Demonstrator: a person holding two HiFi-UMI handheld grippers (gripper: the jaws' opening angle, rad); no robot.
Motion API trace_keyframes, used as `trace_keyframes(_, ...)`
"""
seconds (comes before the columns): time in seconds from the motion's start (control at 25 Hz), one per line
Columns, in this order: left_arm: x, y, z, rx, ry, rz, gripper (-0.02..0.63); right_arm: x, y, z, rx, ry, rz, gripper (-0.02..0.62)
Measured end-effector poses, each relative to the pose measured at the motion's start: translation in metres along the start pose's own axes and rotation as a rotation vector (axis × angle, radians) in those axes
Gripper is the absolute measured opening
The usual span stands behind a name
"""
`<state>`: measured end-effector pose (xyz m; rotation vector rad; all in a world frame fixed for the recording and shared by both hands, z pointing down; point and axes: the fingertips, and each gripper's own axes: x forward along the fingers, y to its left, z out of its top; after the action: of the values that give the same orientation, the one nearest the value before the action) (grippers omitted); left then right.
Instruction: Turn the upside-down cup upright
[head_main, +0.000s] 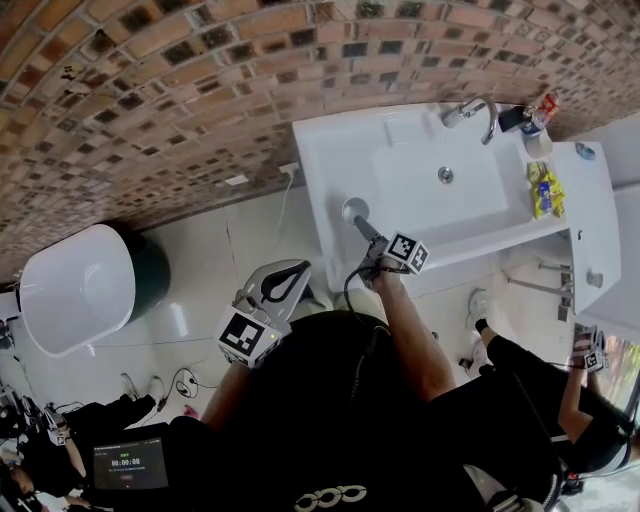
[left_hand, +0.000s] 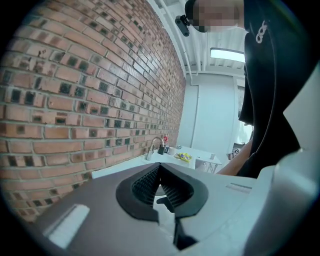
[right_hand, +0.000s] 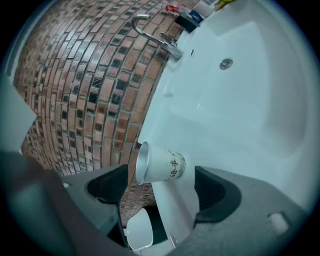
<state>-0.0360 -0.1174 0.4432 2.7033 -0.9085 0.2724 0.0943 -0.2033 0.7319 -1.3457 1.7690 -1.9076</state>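
The paper cup (right_hand: 160, 165) stands on the white surface (right_hand: 210, 115), on the flat rim just beside the basin (right_hand: 260, 75), on the basin's side towards the brick wall (right_hand: 75, 90). Its wider, open end faces away from the rim, so it reads as mouth-up and the turn itself looks done. The right tongs (right_hand: 162, 189) are spread wide with the cup between the pads. A gap shows on each side, so they are released and not gripping. The left tongs (left_hand: 160, 184) are clenched on nothing and held well away from the basin.

The risk now lies in the retreat. The cup looks light and empty, and nothing steadies it. If the right tongs draw back at a slant, or roll as they go, one pad could clip the cup's wall and tip it over. If it fell towards the basin, it would likely slide down into the bowl. If it fell away from the basin, it could roll across the rim and off the surface to the floor. A straight pull-back along the tongs' own line, jaws wide, looks safest. Whether the base sits fully flat I cannot tell.
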Motion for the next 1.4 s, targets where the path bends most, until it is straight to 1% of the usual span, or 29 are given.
trace_keyframes(0.12, -0.013, -0.003, 0.0, 0.006, -0.028, -0.012, 0.015, -0.018, 0.013, -0.003, -0.057, -0.018, 0.0, 0.405)
trace_keyframes(0.28, -0.033, -0.012, -0.002, -0.001, -0.061, -0.044, 0.015, -0.055, 0.043, -0.011, -0.158, -0.062, 0.012, 0.405)
trace_keyframes(0.4, -0.048, -0.023, -0.008, -0.003, -0.085, -0.078, 0.015, -0.085, 0.068, -0.027, -0.263, -0.083, 0.021, 0.405)
trace_keyframes(0.56, -0.068, -0.04, -0.022, 0.008, -0.084, -0.124, 0.015, -0.122, 0.1, -0.056, -0.419, -0.102, 0.03, 0.398)
trace_keyframes(0.68, -0.081, -0.055, -0.027, 0.018, -0.09, -0.137, 0.015, -0.15, 0.121, -0.071, -0.563, -0.135, 0.027, 0.325)
trace_keyframes(0.76, -0.088, -0.068, -0.029, 0.026, -0.097, -0.135, 0.015, -0.167, 0.13, -0.082, -0.64, -0.144, 0.031, 0.273)
trace_keyframes(0.88, -0.098, -0.094, -0.032, 0.044, -0.102, -0.126, 0.015, -0.19, 0.137, -0.097, -0.719, -0.148, 0.043, 0.234)
trace_keyframes(1.0, -0.109, -0.125, -0.038, 0.058, -0.107, -0.105, 0.015, -0.218, 0.136, -0.114, -0.773, -0.15, 0.064, 0.197)
trace_keyframes(1.16, -0.126, -0.178, -0.054, 0.051, -0.114, -0.057, 0.015, -0.269, 0.128, -0.139, -0.842, -0.158, 0.097, 0.137)
trace_keyframes(1.28, -0.137, -0.233, -0.072, 0.032, -0.107, -0.033, 0.015, -0.323, 0.114, -0.162, -0.859, -0.157, 0.127, 0.091)
trace_keyframes(1.4, -0.148, -0.29, -0.095, 0.025, -0.095, -0.04, 0.015, -0.378, 0.093, -0.183, -0.852, -0.17, 0.15, 0.047)
